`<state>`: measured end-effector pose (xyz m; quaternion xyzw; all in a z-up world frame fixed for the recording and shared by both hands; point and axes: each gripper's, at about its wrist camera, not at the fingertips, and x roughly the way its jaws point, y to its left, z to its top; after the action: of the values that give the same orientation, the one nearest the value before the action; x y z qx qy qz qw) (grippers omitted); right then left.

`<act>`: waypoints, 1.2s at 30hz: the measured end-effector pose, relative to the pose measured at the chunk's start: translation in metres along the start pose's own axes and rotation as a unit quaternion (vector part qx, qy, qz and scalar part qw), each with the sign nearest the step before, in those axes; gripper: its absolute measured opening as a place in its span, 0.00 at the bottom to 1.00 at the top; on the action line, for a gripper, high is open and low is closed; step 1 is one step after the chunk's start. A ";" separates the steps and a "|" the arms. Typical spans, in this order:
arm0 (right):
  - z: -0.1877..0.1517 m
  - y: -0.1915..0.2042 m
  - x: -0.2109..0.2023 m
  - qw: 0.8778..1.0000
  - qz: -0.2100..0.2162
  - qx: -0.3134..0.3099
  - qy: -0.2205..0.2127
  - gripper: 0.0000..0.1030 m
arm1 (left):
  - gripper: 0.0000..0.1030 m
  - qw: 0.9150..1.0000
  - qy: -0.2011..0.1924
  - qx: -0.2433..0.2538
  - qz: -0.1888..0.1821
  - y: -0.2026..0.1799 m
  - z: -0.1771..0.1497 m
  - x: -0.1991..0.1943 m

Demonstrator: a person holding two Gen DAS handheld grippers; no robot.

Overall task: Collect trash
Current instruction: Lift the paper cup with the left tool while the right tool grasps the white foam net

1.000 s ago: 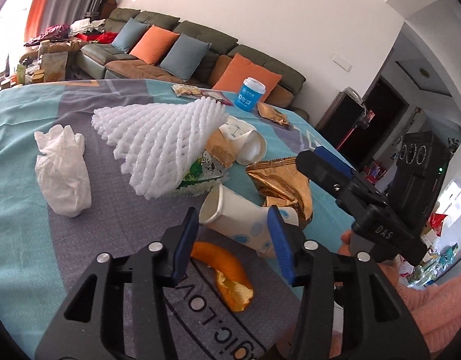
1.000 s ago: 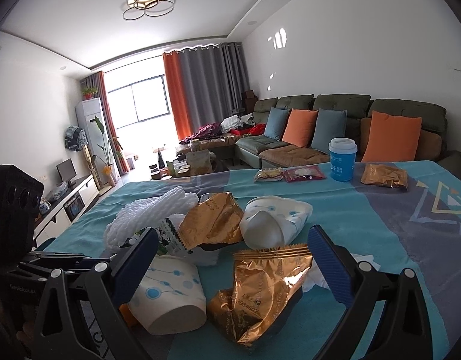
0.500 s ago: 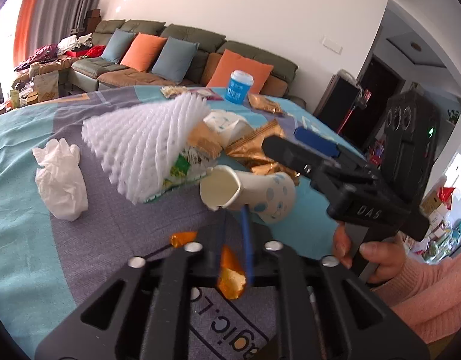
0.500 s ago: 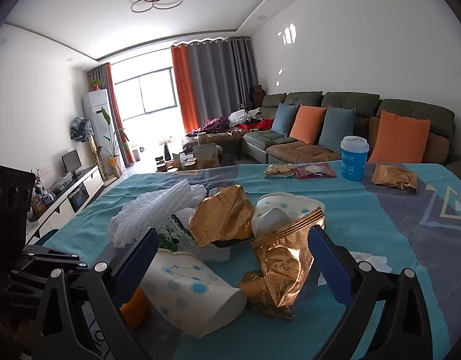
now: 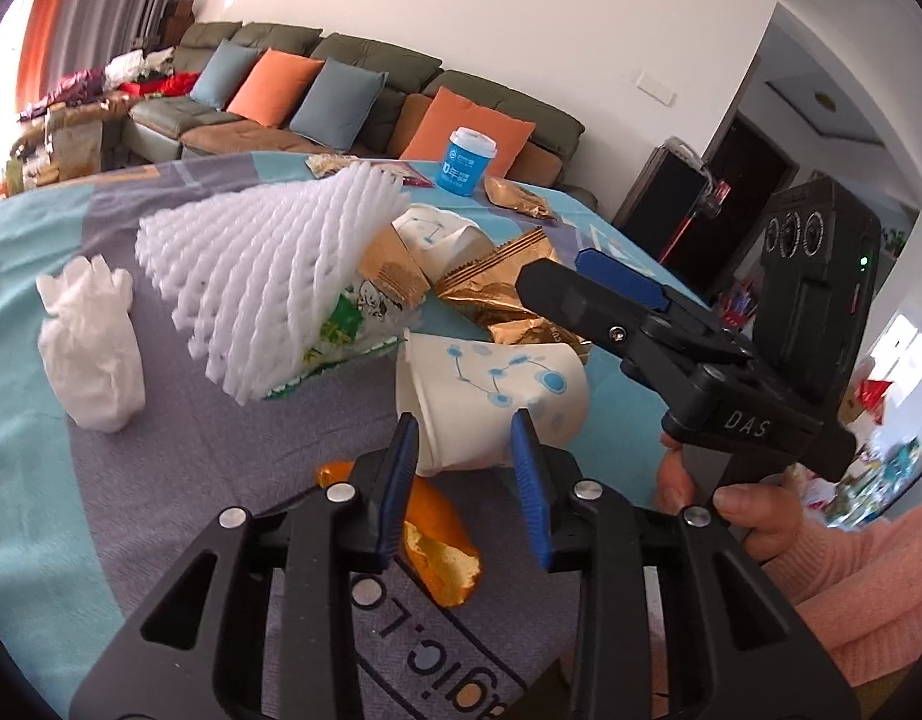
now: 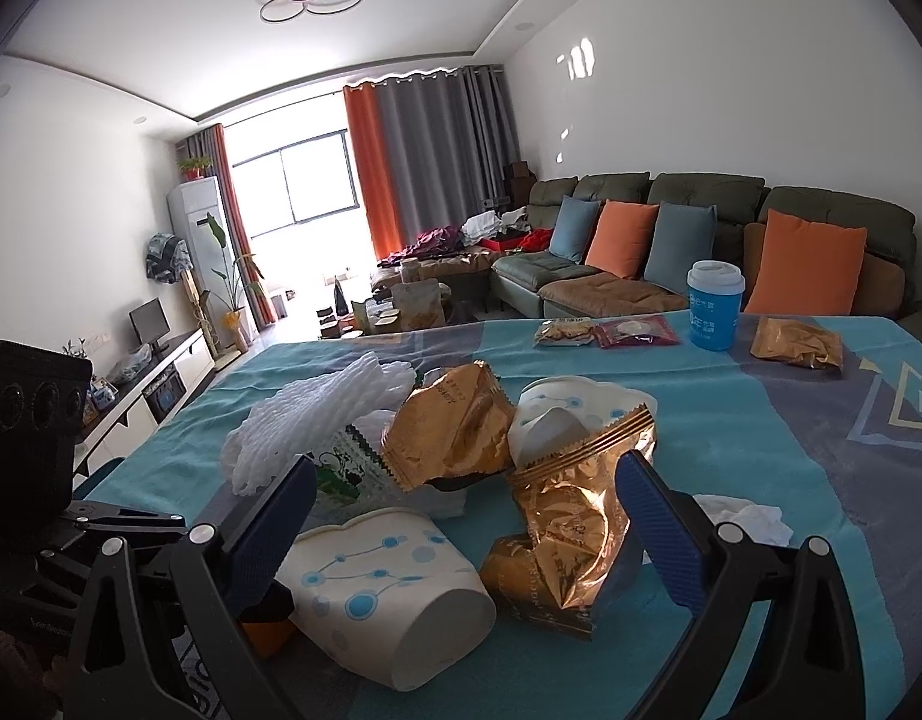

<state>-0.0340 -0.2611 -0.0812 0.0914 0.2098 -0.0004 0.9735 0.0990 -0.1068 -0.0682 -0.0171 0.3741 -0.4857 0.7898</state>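
A white paper cup with blue dots (image 5: pixel 491 402) lies on its side on the table, also in the right wrist view (image 6: pixel 389 588). My left gripper (image 5: pixel 466 462) is open with its fingers astride the cup's near end. My right gripper (image 6: pixel 461 522) is open wide over the cup and a crumpled gold wrapper (image 6: pixel 557 546); it shows in the left wrist view (image 5: pixel 587 288). An orange-gold wrapper (image 5: pixel 437 534) lies under my left gripper. White foam netting (image 5: pixel 269 270), a second gold wrapper (image 6: pixel 455 426) and another paper cup (image 6: pixel 569 414) are piled behind.
A white crumpled bag (image 5: pixel 95 348) lies left on the table. A blue lidded cup (image 6: pixel 714 306), a gold packet (image 6: pixel 797 342) and two snack packets (image 6: pixel 605 333) sit at the far edge. A white tissue (image 6: pixel 743 516) lies right. A sofa (image 6: pixel 701 240) stands behind the table.
My left gripper was open, shut half a second ago, and is open again around the cup's end. The cup rolled and shifted. The right gripper stayed open and moved slightly closer over the gold wrapper.
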 end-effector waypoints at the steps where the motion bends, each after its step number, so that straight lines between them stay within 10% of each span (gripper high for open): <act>1: 0.000 0.000 0.001 1.000 0.001 0.000 0.000 0.93 | 0.30 1.000 0.001 -0.001 -0.001 0.001 -0.002 0.002; 9: 0.007 0.008 0.008 0.999 0.025 -0.011 0.018 0.80 | 0.03 1.000 -0.015 -0.008 -0.009 -0.003 -0.006 -0.005; 22: 0.032 0.029 0.022 0.995 0.090 -0.010 0.039 0.68 | 0.03 0.997 -0.077 -0.002 0.012 -0.012 -0.018 -0.081; 36: 0.036 0.059 0.082 0.983 0.132 0.014 0.127 0.39 | 0.03 0.977 -0.151 -0.051 0.145 0.004 -0.056 -0.207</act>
<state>0.0580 -0.2066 -0.0715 0.1314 0.3174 0.1367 0.9291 0.0169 0.0760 0.0088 -0.0764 0.2737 -0.3382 0.8972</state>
